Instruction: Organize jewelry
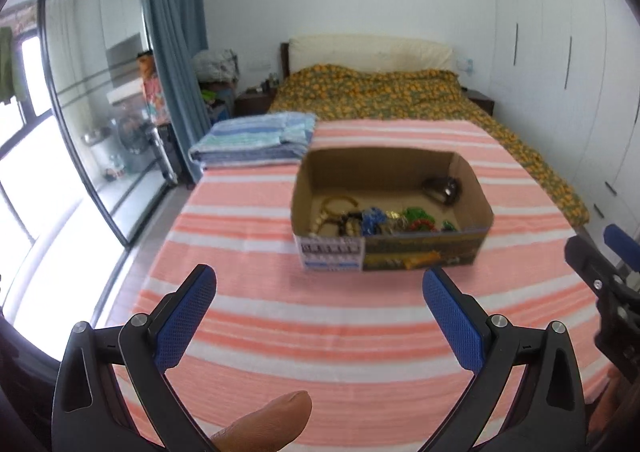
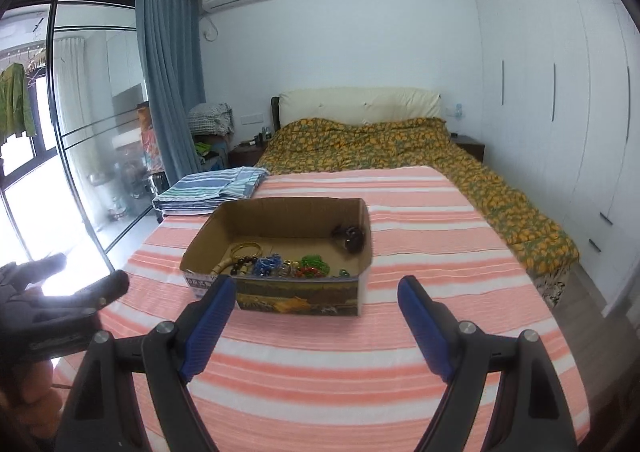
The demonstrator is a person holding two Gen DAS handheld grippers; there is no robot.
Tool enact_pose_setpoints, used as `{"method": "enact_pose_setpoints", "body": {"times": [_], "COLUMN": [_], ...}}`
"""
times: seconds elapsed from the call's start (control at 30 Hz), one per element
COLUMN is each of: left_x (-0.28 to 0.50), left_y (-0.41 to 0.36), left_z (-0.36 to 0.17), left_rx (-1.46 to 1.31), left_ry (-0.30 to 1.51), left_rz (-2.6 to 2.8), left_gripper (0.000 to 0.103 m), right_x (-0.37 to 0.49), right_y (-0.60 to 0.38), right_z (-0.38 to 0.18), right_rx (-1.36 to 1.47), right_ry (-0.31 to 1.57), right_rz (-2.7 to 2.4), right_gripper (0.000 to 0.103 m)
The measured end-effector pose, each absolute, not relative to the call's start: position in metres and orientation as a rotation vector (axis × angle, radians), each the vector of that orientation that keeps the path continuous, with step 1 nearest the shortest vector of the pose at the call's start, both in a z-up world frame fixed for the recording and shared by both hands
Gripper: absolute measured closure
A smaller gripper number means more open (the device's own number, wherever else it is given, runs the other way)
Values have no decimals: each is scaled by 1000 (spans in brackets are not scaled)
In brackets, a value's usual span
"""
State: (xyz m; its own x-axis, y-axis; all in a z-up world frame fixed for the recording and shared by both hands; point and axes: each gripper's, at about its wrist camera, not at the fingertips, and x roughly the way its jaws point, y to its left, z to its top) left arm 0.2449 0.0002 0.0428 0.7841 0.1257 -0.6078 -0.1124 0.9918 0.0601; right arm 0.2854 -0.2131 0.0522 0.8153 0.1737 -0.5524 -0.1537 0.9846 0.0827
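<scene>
While both tongs (image 1: 319, 284) (image 2: 316, 292) gape empty, we judge the box's (image 2: 296, 298) near-edge beads (image 2: 268, 265) light, slippery, best pinched singly.

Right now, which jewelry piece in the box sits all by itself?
The dark brown beaded bracelet in the cardboard box, near its far right corner; the others crowd along the front wall.

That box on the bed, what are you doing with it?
Sorting jewelry. The cardboard box sits on the striped blanket with bracelets and beads piled along its near side. The left gripper and right gripper both hover open in front of it, holding nothing. No piece has been picked up yet.
</scene>
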Motion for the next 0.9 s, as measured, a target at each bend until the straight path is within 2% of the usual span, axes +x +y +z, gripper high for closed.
{"method": "enact_pose_setpoints", "body": {"times": [0.33, 0.9], "left_x": [307, 353], "left_y": [12, 13], "left_z": [41, 26], "left_rx": [28, -30], "left_ry": [623, 699], "left_rz": [111, 120], "left_gripper": [0, 0], "right_x": [362, 385], "right_y": [-190, -179], "right_z": [44, 39], "right_rx": [3, -39], "right_ry": [640, 675], "right_rz": [171, 214], "right_gripper": [18, 18]}}
